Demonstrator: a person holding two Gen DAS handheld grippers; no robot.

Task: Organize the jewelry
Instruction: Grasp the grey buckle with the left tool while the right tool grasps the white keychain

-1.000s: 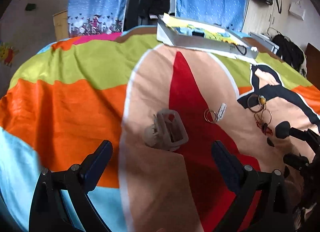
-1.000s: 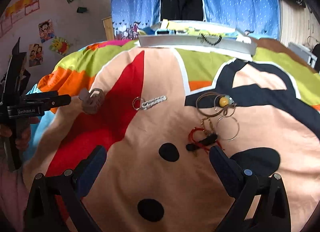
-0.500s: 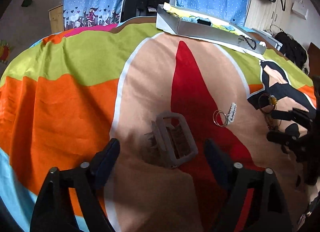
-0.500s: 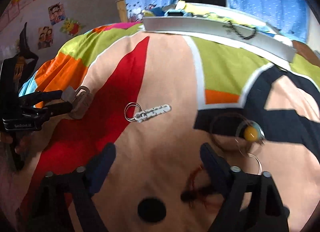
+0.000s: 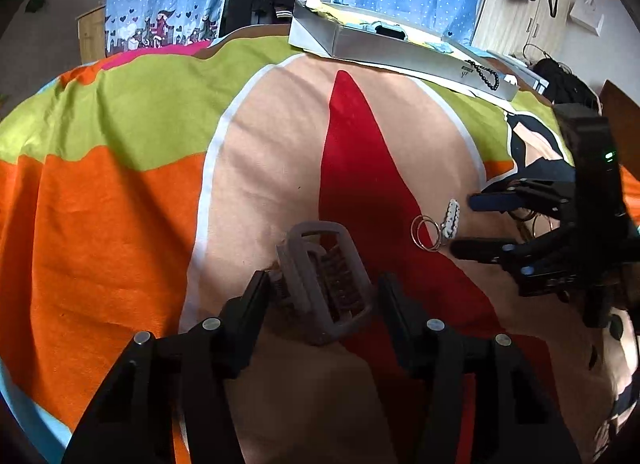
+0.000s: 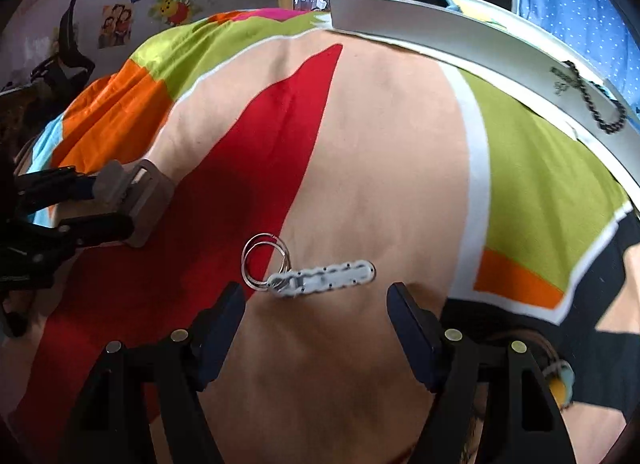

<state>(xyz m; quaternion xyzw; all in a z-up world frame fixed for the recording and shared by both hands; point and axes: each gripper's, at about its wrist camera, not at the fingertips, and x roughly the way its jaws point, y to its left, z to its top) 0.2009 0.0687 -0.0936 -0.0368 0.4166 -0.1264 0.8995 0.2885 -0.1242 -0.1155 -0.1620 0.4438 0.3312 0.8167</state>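
Bedspread (image 5: 120, 223), middle: grey hair claw (image 5: 324, 280) between spread left gripper (image 5: 320, 304) fingers; white clip with rings (image 6: 320, 276) before spread right gripper (image 6: 316, 304).

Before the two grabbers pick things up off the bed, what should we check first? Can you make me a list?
1. Hair claw clip sits between the left gripper fingers: ok.
2. Left fingers already pressing the clip: cannot tell.
3. White keychain with rings lies ahead of the open right gripper, lined up: ok.
4. Right gripper around the keychain: not ok, it lies just beyond the tips.
5. The two grippers are apart, not bumping: ok.
6. Grey tray at the far end of the bed is there to receive things: ok.
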